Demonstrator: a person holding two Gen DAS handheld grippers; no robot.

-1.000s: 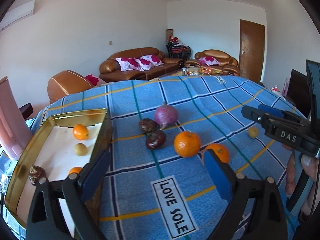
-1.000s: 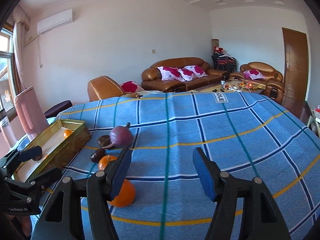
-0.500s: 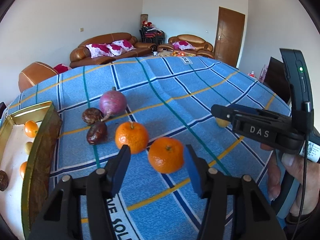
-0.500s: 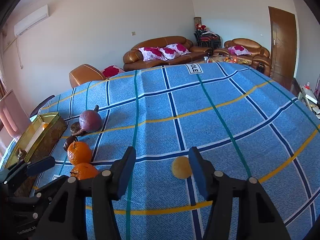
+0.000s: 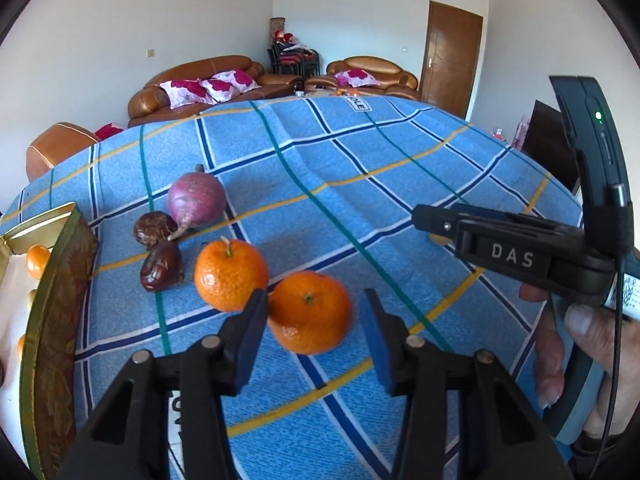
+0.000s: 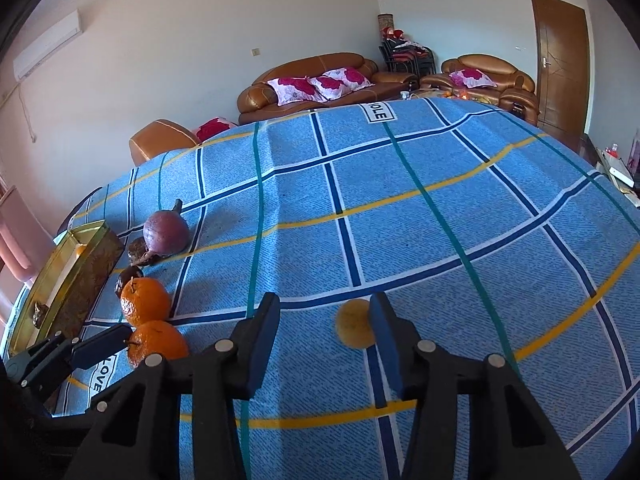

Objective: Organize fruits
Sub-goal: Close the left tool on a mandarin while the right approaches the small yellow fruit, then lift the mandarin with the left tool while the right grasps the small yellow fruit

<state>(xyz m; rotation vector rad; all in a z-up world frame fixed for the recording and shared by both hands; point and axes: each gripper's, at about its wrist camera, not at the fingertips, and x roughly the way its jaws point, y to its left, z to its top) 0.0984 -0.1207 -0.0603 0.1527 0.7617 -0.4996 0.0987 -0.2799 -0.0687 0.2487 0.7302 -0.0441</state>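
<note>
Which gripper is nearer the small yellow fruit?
Right. The right gripper has the small yellow fruit between its fingers, against one pad. The left gripper is off beside it, around an orange.

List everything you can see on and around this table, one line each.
cloth: 1, blue checked, covers table
tin: 1, gold, left edge, small fruits inside
oranges: 2, orange, side by side, right of tin
bulb: 1, purple, behind oranges
dark fruits: 2, brown, beside bulb
small fruit: 1, yellow, right of oranges
sofas: 2, brown, far wall
door: 1, brown, far right
left gripper: black, fingers just closing, nearer orange between, unclamped
right gripper: black, fingers just closing, small fruit between
hand: 1, holding right gripper
</note>
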